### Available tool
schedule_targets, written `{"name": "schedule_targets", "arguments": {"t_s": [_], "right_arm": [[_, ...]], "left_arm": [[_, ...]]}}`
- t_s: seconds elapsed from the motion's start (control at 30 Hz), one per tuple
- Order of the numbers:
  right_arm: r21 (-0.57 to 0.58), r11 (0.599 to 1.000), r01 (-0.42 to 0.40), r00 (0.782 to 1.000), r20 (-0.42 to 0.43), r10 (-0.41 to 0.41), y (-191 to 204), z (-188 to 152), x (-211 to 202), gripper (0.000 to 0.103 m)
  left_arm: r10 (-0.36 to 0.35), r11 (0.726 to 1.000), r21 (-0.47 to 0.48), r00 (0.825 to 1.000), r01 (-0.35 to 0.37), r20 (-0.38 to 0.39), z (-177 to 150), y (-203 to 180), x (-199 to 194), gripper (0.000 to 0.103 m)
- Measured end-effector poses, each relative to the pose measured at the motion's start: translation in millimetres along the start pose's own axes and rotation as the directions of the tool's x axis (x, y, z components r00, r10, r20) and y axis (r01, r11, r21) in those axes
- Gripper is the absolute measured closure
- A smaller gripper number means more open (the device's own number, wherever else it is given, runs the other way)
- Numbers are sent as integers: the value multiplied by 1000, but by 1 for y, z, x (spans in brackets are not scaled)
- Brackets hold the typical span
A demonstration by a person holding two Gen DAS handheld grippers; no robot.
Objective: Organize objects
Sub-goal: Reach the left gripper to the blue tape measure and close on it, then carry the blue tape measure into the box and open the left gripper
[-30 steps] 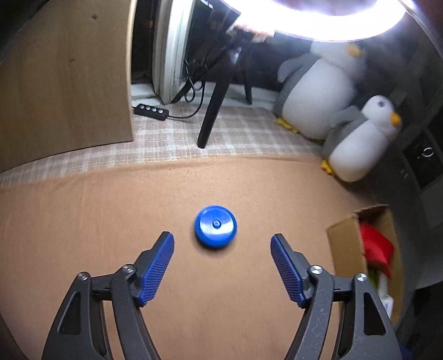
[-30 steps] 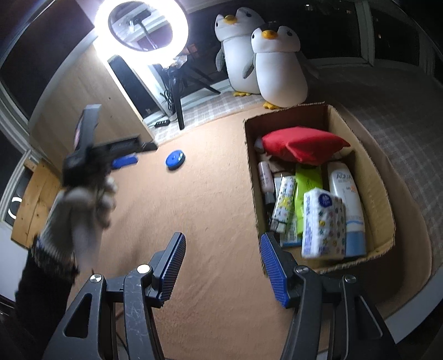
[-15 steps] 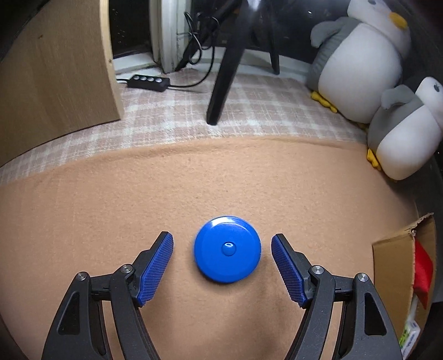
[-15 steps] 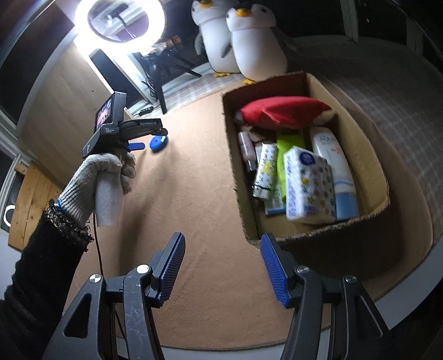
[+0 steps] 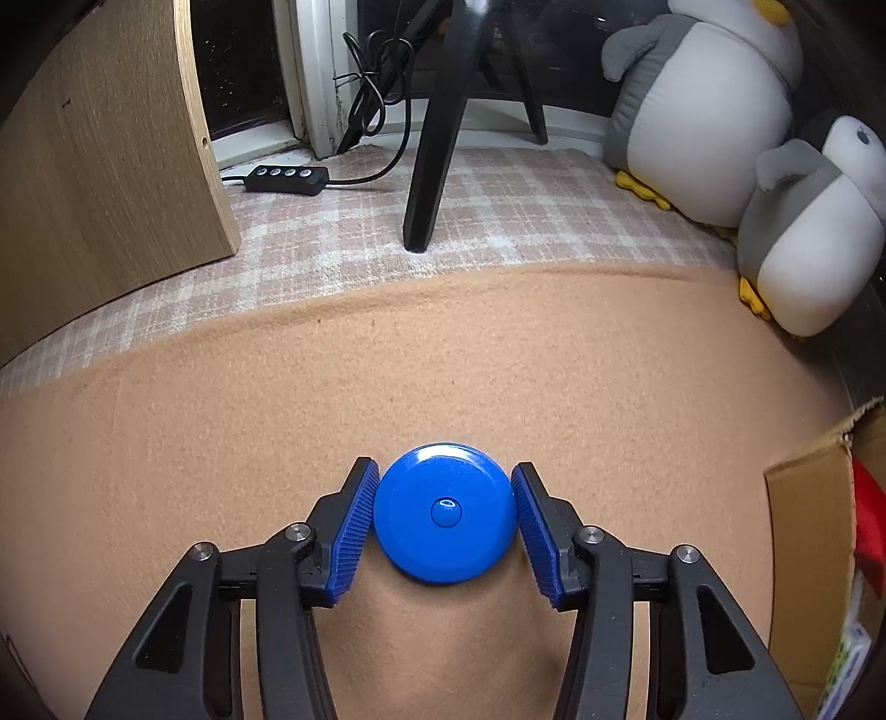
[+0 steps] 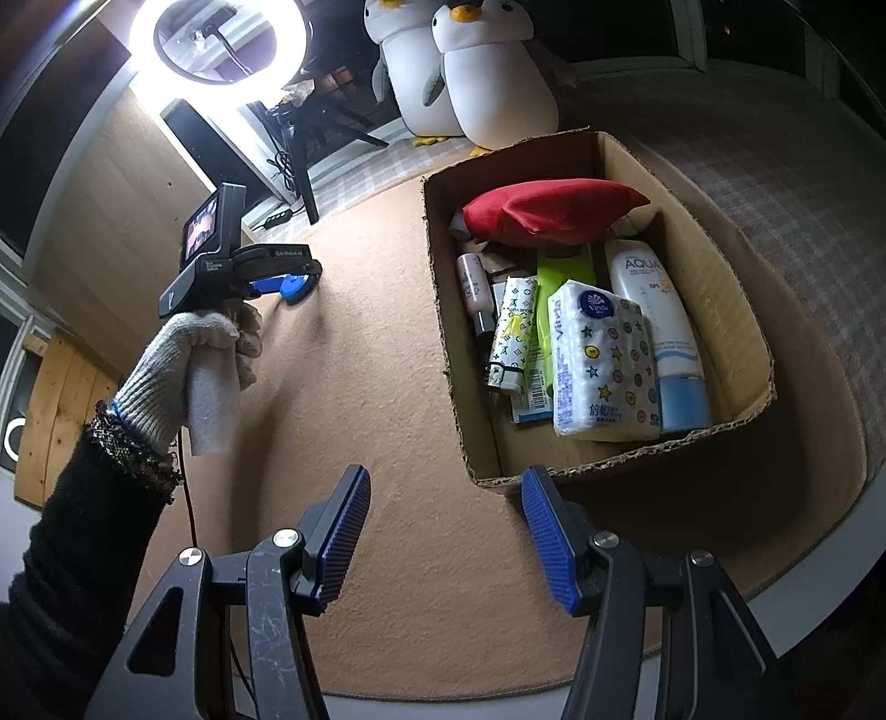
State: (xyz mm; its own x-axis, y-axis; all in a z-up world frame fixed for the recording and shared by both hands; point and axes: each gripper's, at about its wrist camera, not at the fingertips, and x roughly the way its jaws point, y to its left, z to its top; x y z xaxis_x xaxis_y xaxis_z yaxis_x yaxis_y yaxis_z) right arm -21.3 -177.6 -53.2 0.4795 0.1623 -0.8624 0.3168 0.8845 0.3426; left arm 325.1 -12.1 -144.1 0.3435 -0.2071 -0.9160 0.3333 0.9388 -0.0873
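A round blue disc (image 5: 443, 512) with a small centre button lies on the tan felt mat. My left gripper (image 5: 444, 518) has its blue pads closed against both sides of the disc. In the right wrist view the left gripper (image 6: 288, 283) sits low over the mat with the disc (image 6: 296, 289) at its tips. My right gripper (image 6: 446, 531) is open and empty, above the mat by the near corner of the cardboard box (image 6: 736, 327). The box holds a red pouch (image 6: 548, 213), a tissue pack (image 6: 601, 360), a white tube (image 6: 659, 327) and small bottles.
Two plush penguins (image 5: 720, 111) stand at the mat's far right. A black stand leg (image 5: 432, 166) and a power strip (image 5: 288, 178) rest on the checked cloth behind. A wooden panel (image 5: 99, 166) stands at the left. A ring light (image 6: 216, 44) glows behind.
My left gripper moved forward and down around the blue disc, and its fingers closed from wide open onto the disc's sides. The right gripper drifted slightly and stayed open.
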Motion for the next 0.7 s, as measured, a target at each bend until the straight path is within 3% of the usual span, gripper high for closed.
{"name": "schedule_targets", "arguments": {"t_s": [0.27, 0.7], "right_arm": [[-20, 1000, 2, 1000, 4, -2, 1, 4, 3, 50], [-42, 999, 22, 999, 45, -20, 1, -1, -6, 50]], "left_arm": [[-27, 998, 49, 1000, 26, 13, -39, -2, -17, 50], [-179, 979, 108, 983, 174, 35, -109, -39, -84, 50]]}}
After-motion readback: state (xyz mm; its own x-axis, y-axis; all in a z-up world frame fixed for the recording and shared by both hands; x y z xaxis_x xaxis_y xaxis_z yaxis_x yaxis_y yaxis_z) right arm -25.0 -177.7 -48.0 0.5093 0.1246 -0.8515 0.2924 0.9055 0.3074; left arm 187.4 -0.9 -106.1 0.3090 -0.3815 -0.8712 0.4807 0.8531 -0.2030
